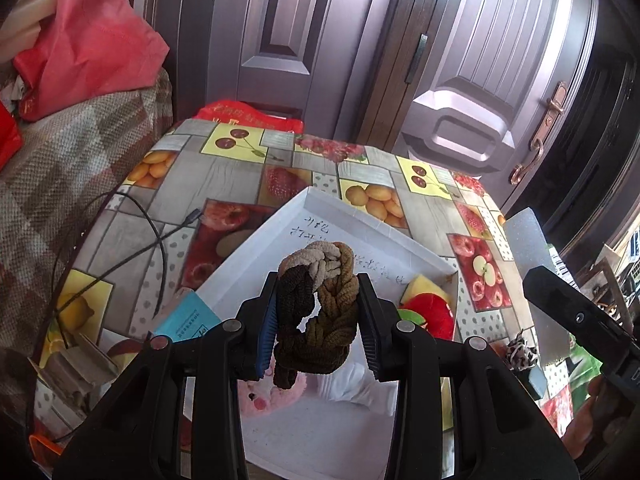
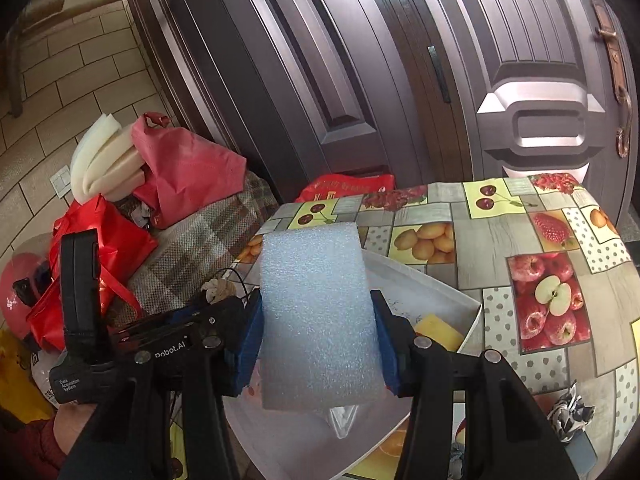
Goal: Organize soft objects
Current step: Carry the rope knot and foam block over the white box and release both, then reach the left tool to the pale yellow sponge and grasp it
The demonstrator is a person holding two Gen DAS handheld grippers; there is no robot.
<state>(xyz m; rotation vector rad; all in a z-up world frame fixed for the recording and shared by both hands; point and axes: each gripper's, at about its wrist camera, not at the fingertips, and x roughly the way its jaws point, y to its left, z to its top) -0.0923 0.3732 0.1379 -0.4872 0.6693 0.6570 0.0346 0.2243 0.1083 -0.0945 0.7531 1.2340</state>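
Note:
My left gripper (image 1: 318,320) is shut on a braided brown and beige fabric ring (image 1: 320,308) and holds it above a white tray (image 1: 256,252) on the fruit-print table. In the tray lie a pink plush toy (image 1: 262,396), a white cloth (image 1: 356,388), and a red and yellow plush (image 1: 430,308). My right gripper (image 2: 318,332) is shut on a white foam block (image 2: 316,316), held upright above the same tray (image 2: 440,292). The foam block also shows at the right of the left wrist view (image 1: 532,256).
A black cable (image 1: 152,236), a teal card (image 1: 188,320) and a cardboard piece (image 1: 76,368) lie left of the tray. A patterned scrunchie (image 2: 570,412) lies on the table at the right. Red bags (image 2: 180,172) sit on a sofa at the left, dark doors behind.

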